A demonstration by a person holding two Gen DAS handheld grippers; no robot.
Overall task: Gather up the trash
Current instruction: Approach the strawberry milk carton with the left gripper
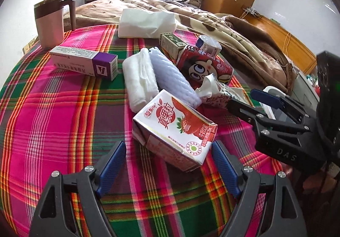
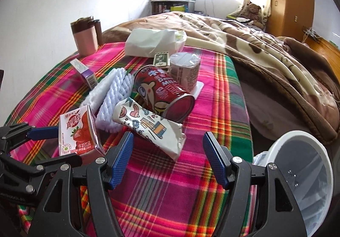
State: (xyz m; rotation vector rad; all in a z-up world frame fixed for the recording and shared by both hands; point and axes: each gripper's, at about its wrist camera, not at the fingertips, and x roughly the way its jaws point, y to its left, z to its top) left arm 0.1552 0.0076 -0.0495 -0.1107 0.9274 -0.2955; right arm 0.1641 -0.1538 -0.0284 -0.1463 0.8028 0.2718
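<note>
A strawberry milk carton (image 1: 176,128) lies on the plaid tablecloth (image 1: 63,120). My left gripper (image 1: 169,165) straddles its near end, open, the blue pads just clear of its sides. From the right wrist view the carton (image 2: 76,135) sits between the left gripper's (image 2: 69,145) fingers. A patterned white wrapper (image 2: 148,128) leans against a red drink can (image 2: 163,94). My right gripper (image 2: 167,160) stands open just short of the wrapper, nothing between its pads. In the left wrist view the right gripper (image 1: 252,101) reaches in from the right beside a crumpled tissue (image 1: 208,86).
White foam netting (image 1: 170,73), a folded white cloth (image 1: 140,79), a purple medicine box (image 1: 85,60), a pink mug (image 1: 53,22), a tissue pack (image 1: 146,22), a green box (image 1: 172,42) and a lidded cup (image 2: 184,69) share the table. A white lined bin (image 2: 301,173) stands at the right edge, the bed (image 2: 255,45) beyond.
</note>
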